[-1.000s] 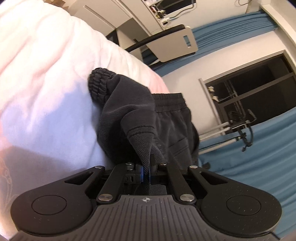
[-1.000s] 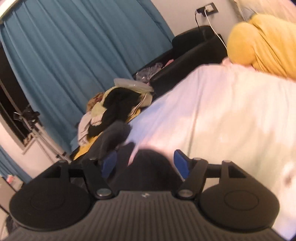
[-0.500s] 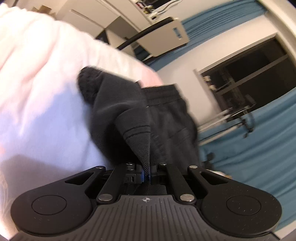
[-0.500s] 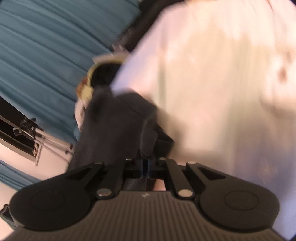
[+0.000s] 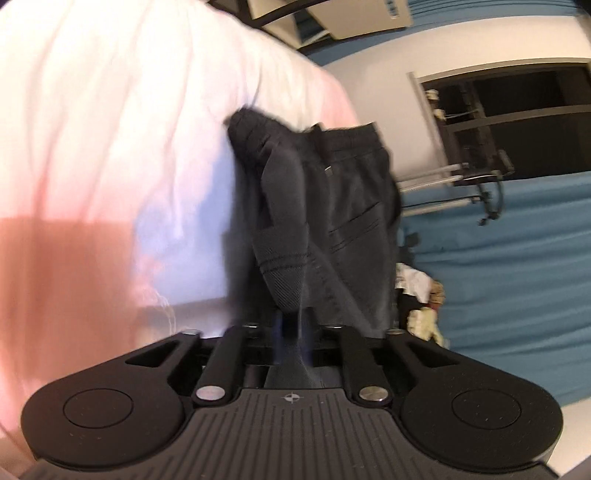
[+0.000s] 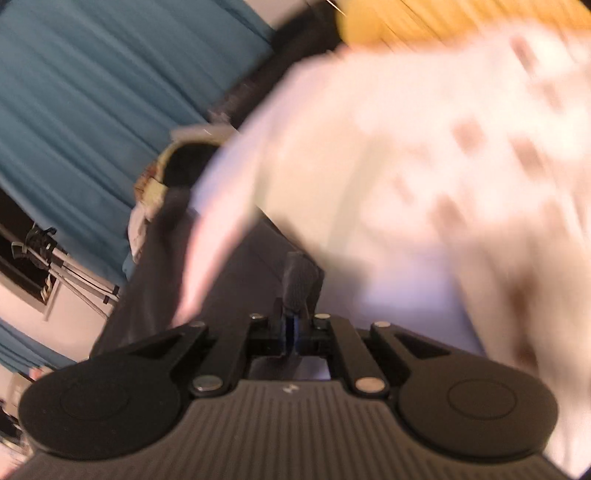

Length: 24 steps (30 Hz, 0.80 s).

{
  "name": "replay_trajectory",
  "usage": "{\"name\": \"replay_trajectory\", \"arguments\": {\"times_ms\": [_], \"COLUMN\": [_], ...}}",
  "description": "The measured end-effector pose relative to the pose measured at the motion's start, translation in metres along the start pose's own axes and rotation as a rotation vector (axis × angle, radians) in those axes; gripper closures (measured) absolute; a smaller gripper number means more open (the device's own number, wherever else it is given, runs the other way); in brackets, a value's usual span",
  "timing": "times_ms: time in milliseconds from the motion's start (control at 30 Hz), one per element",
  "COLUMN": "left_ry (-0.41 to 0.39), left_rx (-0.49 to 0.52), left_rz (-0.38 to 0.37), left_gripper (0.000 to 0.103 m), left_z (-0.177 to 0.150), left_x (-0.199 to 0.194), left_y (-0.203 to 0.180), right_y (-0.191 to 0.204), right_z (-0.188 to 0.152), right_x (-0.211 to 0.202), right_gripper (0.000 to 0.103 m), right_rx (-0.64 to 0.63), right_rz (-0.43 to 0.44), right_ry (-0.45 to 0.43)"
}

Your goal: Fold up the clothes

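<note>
A: Left gripper (image 5: 293, 332), jaws first?
B: Opening right now, a narrow gap between the blue pads, with a ribbed cuff of the dark sweatpants (image 5: 332, 206) between them. Whether the pads press the cloth is hard to tell through the blur; probably loose.

A: And beyond the jaws?
B: Sweatpants draped along the edge of the white duvet (image 5: 122, 129), elastic waistband at the far end, one leg folded back over the other. Past the edge, a heap of clothes (image 5: 421, 295) against the teal curtain (image 5: 517, 258), a metal stand (image 5: 454, 184), then a dark window (image 5: 517, 110).

A: Right gripper (image 6: 291, 330)?
B: Closed tight, pads together, pinching a ribbed fold of the same sweatpants (image 6: 236, 291), which sticks up just above the fingertips.

A: Around it?
B: Dark cloth spread under and left of the jaws, lying on the duvet (image 6: 424, 166). Farther left, a clothes pile (image 6: 159, 184) before the curtain (image 6: 92, 92). Top right, something yellow (image 6: 424, 14), badly smeared, so no firmer name.
</note>
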<state>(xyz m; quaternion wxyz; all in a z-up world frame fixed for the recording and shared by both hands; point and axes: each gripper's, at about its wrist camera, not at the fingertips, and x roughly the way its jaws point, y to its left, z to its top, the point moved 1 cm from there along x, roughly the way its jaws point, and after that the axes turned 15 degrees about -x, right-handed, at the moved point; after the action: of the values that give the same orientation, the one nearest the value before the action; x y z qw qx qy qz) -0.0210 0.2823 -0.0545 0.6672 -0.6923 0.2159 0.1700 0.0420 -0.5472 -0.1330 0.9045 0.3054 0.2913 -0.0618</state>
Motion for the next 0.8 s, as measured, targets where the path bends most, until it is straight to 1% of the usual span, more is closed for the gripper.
{"name": "replay_trajectory", "arguments": {"times_ms": [33, 67, 133, 200, 267, 333, 367, 400, 433, 467, 500, 533, 567, 600, 633, 667, 700, 733, 767, 800], "left_ry": [-0.020, -0.040, -0.085, -0.111, -0.097, -0.072, -0.060, -0.054, -0.053, -0.052, -0.035, -0.005, -0.012, -0.020, -0.036, -0.053, -0.072, -0.085, -0.104, -0.124], "left_rx": [0.017, 0.035, 0.059, 0.041, -0.002, -0.068, -0.098, -0.121, -0.131, -0.128, -0.099, -0.052, -0.018, 0.015, 0.048, 0.082, 0.116, 0.142, 0.159, 0.171], "left_rz": [-0.018, -0.036, -0.065, -0.059, -0.046, -0.038, -0.034, -0.043, -0.062, -0.087, -0.124, -0.139, -0.083, -0.027, 0.035, 0.093, 0.107, 0.099, 0.092, 0.079], "left_gripper": [0.047, 0.031, 0.030, 0.029, 0.028, 0.028, 0.029, 0.029, 0.030, 0.030, 0.030, 0.030, 0.032, 0.049, 0.060, 0.076, 0.083, 0.084, 0.086, 0.087], "left_z": [0.005, 0.009, 0.022, 0.038, 0.057, 0.073, 0.081, 0.087, 0.092, 0.096, 0.099, 0.101, 0.102, 0.102, 0.101, 0.100, 0.100, 0.100, 0.100, 0.099], "left_x": [-0.007, -0.014, -0.024, -0.020, -0.001, 0.025, 0.038, 0.051, 0.062, 0.070, 0.081, 0.093, 0.102, 0.110, 0.116, 0.120, 0.120, 0.116, 0.109, 0.099], "left_y": [0.000, 0.001, 0.003, 0.005, 0.011, 0.019, 0.023, 0.024, 0.023, 0.017, 0.010, 0.001, -0.005, -0.012, -0.018, -0.024, -0.031, -0.037, -0.042, -0.048], "right_y": [-0.004, -0.006, -0.004, -0.002, -0.002, -0.006, -0.010, -0.012, -0.014, -0.018, -0.021, -0.023, -0.021, -0.017, -0.014, -0.011, -0.007, -0.004, 0.004, 0.014], "right_z": [-0.008, -0.014, -0.016, -0.016, -0.009, -0.004, -0.001, 0.000, -0.001, -0.001, -0.001, 0.001, 0.003, 0.005, 0.006, 0.008, 0.011, 0.014, 0.020, 0.028], "right_x": [-0.002, -0.004, -0.006, -0.006, -0.003, -0.001, 0.003, 0.007, 0.008, 0.009, 0.012, 0.015, 0.018, 0.022, 0.027, 0.030, 0.033, 0.036, 0.038, 0.039], "right_gripper": [0.098, 0.097, 0.095, 0.089, 0.089, 0.083, 0.074, 0.061, 0.056, 0.050, 0.047, 0.046, 0.047, 0.049, 0.051, 0.062, 0.075, 0.080, 0.086, 0.091], "right_rx": [0.002, -0.003, 0.004, 0.020, 0.031, 0.047, 0.065, 0.090, 0.116, 0.159, 0.189, 0.205, 0.196, 0.172, 0.164, 0.160, 0.152, 0.145, 0.117, 0.077], "right_rz": [0.011, 0.021, 0.037, 0.067, 0.088, 0.098, 0.102, 0.113, 0.127, 0.161, 0.187, 0.200, 0.167, 0.107, 0.066, 0.044, 0.026, 0.008, -0.016, -0.043], "right_ry": [-0.001, -0.006, -0.024, -0.042, -0.056, -0.067, -0.073, -0.082, -0.094, -0.121, -0.140, -0.147, -0.140, -0.125, -0.107, -0.093, -0.080, -0.068, -0.054, -0.040]}}
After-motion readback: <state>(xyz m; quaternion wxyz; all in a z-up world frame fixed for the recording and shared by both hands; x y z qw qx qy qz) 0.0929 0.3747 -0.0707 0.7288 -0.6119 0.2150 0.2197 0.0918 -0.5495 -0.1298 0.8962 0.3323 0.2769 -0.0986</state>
